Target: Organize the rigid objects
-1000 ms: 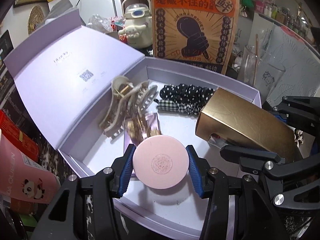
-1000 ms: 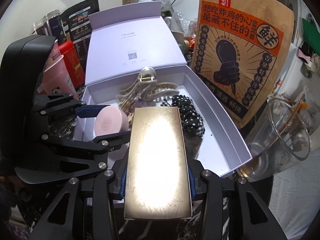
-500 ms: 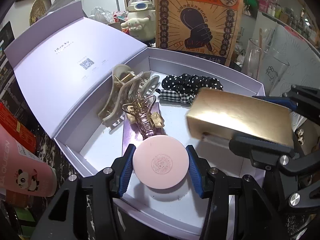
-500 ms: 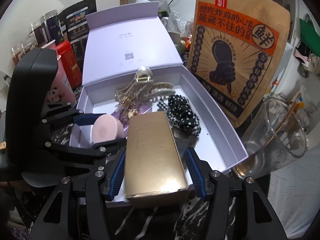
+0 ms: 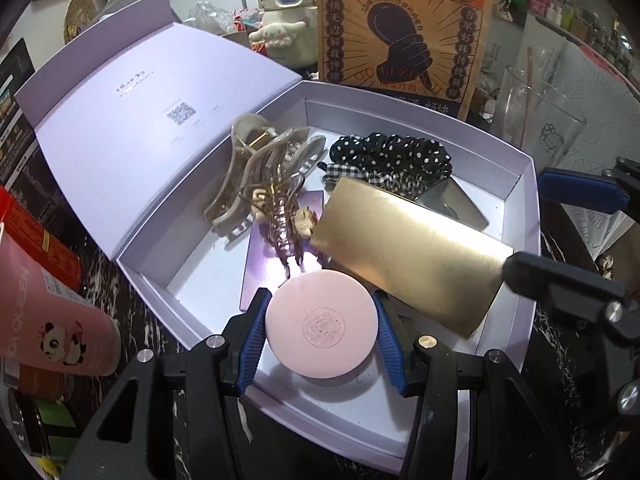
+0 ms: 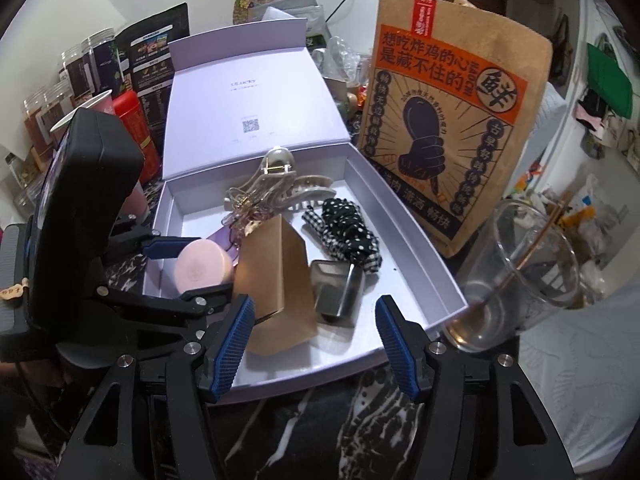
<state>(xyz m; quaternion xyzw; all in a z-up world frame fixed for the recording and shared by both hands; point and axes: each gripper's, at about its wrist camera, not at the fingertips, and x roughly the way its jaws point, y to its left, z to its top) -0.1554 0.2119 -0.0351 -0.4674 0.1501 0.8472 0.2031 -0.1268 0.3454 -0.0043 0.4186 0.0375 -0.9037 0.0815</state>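
An open lilac gift box (image 5: 516,216) (image 6: 420,264) holds hair claws (image 5: 260,176) (image 6: 276,188), a dotted scrunchie (image 5: 396,152) (image 6: 352,228) and a small metal tin (image 6: 336,292). My left gripper (image 5: 320,336) is shut on a round pink compact (image 5: 322,326) (image 6: 202,266) over the box's near edge. A gold box (image 5: 408,256) (image 6: 276,284) lies tilted inside the lilac box, free of my right gripper (image 6: 316,340), which is open just behind it.
A tall brown snack bag (image 5: 404,24) (image 6: 452,128) stands behind the box. A clear glass with a stick (image 6: 520,272) stands to the right. A pink panda cup (image 5: 44,320), red tins and jars (image 6: 52,100) crowd the left. The counter is dark marble (image 6: 320,420).
My right gripper opened and let go of the gold box, which dropped into the lilac box, and pulled back. My left gripper kept hold of the pink compact and moved slightly back.
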